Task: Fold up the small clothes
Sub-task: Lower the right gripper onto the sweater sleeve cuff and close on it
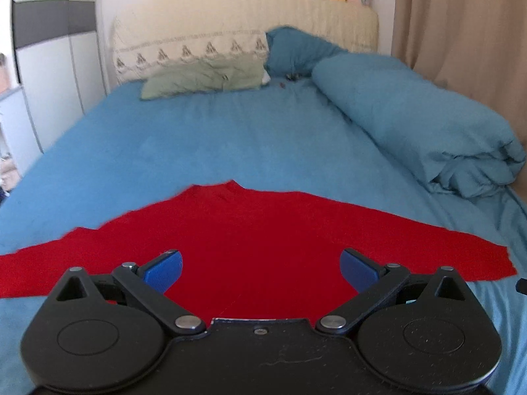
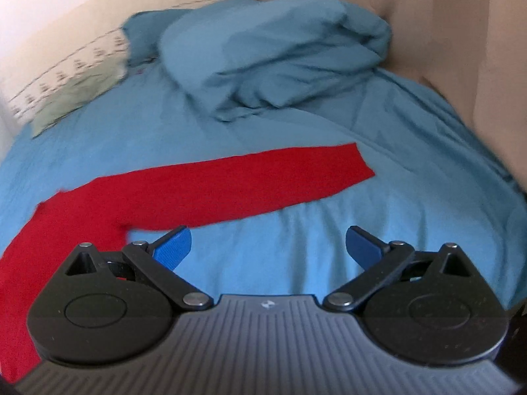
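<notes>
**Red top laid flat, both tools empty before the first fold**

A red long-sleeved top [image 1: 250,247] lies spread on the blue bed sheet [image 1: 197,138], both sleeves stretched out sideways and the neckline pointing away toward the pillows [image 1: 197,65]. The left tool [image 1: 261,271] hovers just over the garment's body, near its lower middle, with its blue pads wide apart and nothing between them. Red cloth fills the gap ahead of it, but the pads do not appear to pinch any of it.

The right tool [image 2: 267,247] is likewise released, its jaws spread and empty. It sits beside the garment instead of over it: bare sheet lies directly ahead between the fingers, the body's side edge is off to its left, and the right sleeve [image 2: 263,181] runs across in front of it, ending at a cuff ahead and slightly right. The rolled duvet [image 2: 273,59] is well beyond (out of the working area).

Judging from this, the laying-out step looks finished and folding has not yet begun, since no part of the top is doubled over. A sensible next move would be to bring a sleeve in across the body. For that the right tool would need to reach forward to the cuff, close on a single layer without gathering the sheet underneath, and carry it leftward while the left tool steadies the body or takes the opposite sleeve.
</notes>
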Demonstrator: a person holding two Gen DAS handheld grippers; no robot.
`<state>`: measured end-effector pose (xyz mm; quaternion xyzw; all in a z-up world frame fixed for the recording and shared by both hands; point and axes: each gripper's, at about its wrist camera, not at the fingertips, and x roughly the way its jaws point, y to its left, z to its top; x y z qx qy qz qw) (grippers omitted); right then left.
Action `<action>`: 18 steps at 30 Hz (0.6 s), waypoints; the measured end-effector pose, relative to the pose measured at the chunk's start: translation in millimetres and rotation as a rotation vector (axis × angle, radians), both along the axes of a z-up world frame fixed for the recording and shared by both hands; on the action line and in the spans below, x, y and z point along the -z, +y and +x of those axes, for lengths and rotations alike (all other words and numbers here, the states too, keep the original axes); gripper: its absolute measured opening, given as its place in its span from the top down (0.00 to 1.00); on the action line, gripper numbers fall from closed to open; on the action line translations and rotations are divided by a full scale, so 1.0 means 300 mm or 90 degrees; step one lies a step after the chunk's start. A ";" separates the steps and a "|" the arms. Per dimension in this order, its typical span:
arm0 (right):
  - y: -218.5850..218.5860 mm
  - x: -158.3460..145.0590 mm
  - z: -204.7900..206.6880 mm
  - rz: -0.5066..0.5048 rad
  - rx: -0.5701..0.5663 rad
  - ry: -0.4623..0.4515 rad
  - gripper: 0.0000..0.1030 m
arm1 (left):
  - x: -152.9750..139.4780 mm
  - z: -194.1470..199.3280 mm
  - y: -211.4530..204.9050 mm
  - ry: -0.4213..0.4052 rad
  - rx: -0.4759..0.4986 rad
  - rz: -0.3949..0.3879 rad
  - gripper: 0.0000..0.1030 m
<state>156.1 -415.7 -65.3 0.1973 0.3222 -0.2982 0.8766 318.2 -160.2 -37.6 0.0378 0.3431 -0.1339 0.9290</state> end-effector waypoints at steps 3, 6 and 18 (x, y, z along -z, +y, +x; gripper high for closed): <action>-0.092 0.103 0.090 0.001 0.035 0.008 0.00 | 0.067 0.104 -0.059 0.024 0.007 0.001 0.00; -0.162 0.186 0.152 0.006 0.057 0.009 0.00 | 0.122 0.190 -0.118 0.041 -0.011 0.029 0.00; -0.339 0.401 0.262 0.108 0.124 -0.009 0.20 | 0.375 0.401 -0.253 0.131 -0.049 0.052 0.00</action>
